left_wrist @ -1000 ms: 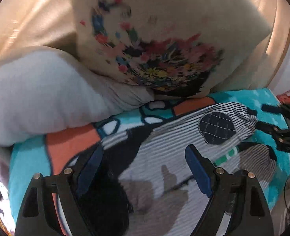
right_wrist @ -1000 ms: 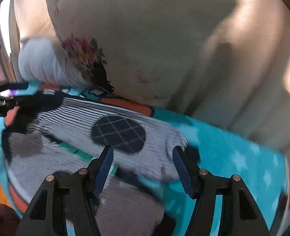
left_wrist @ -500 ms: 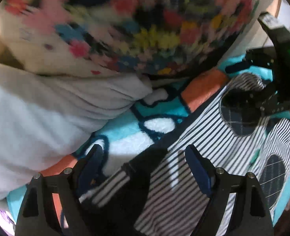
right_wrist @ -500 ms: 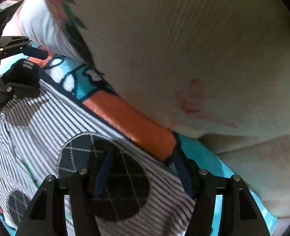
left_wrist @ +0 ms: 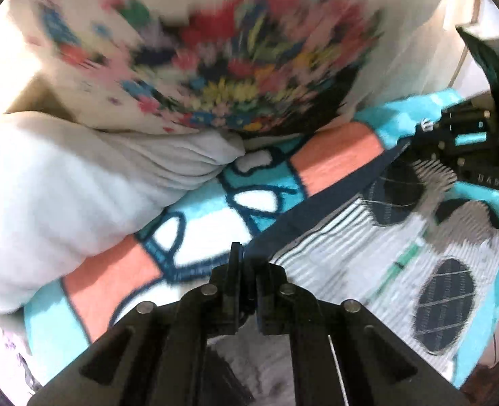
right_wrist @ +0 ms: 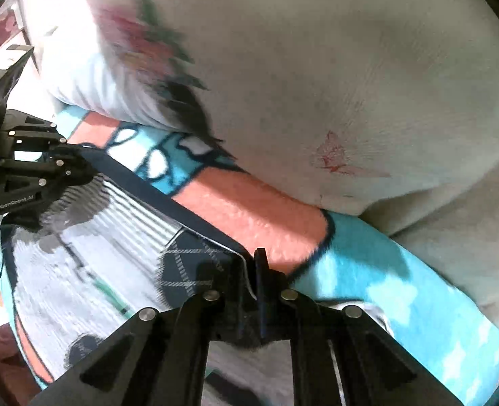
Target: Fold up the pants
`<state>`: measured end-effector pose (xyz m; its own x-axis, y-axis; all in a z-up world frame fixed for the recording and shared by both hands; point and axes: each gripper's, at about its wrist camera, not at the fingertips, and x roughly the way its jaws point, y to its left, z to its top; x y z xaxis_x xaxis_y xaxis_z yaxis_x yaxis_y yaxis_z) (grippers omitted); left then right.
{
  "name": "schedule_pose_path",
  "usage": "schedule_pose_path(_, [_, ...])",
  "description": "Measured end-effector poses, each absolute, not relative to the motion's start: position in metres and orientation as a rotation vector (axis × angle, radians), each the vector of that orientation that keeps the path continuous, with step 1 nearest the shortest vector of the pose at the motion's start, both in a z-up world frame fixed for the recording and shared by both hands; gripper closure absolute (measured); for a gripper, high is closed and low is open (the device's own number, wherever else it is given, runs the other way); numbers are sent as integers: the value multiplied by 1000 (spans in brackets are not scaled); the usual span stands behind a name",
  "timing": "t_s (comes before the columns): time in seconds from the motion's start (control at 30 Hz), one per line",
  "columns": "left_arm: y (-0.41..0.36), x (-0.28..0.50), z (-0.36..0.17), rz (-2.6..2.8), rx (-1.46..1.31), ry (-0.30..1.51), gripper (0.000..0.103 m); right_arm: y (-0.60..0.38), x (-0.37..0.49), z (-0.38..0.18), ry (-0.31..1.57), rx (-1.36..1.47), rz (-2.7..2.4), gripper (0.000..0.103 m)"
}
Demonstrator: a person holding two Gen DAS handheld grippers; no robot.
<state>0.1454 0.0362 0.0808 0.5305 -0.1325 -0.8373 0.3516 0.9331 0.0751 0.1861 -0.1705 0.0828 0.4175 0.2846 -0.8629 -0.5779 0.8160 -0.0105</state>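
Note:
The striped grey-and-white pants [left_wrist: 367, 270] with navy checked patches and a navy waistband lie flat on a turquoise and orange blanket [left_wrist: 259, 199]. My left gripper [left_wrist: 246, 260] has its jaws closing tight on the left end of the waistband, with the cloth pinched between the pads. My right gripper [right_wrist: 252, 267] is closing the same way on the right corner of the pants [right_wrist: 97, 253], beside a checked patch. Each gripper also shows in the other's view: the right gripper [left_wrist: 428, 165] at the far waistband end, the left gripper [right_wrist: 70, 169] likewise.
A large floral cushion [left_wrist: 232, 67] leans just behind the waistband and fills the right wrist view as the same cushion [right_wrist: 317, 67]. A white pillow [left_wrist: 63, 186] lies to the left. The blanket [right_wrist: 401, 287] runs on to the right.
Both grippers came forward and down to the waistband edge and went from wide open to shut on the cloth. The waistband now looks drawn taut between them.

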Motion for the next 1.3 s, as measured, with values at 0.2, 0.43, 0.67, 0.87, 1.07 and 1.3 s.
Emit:
schedule_pose_path(0.2, [44,61,103,-248,199,858,97,-174,112,108,921,-282,544,97])
schedule_pose_path(0.43, [47,-5,60,-224,103,923,97,-166,34,69,926,-150,571,97])
schedule_pose_path(0.67, [54,-36,25,-216,39,966,89,-183,-5,37,960,-33,509,89])
schedule_pose_path(0.87, [105,-62,52,-223,-67,913,78,-220,-28,57,909,117,455,53])
schedule_pose_path(1.07, [141,-39,70,-132,-215,852,63,-262,-25,72,826,222,338,51])
schedule_pose_path(1.3, [125,9,40,-46,-234,951,62,-294,-9,69,783,331,163,50])
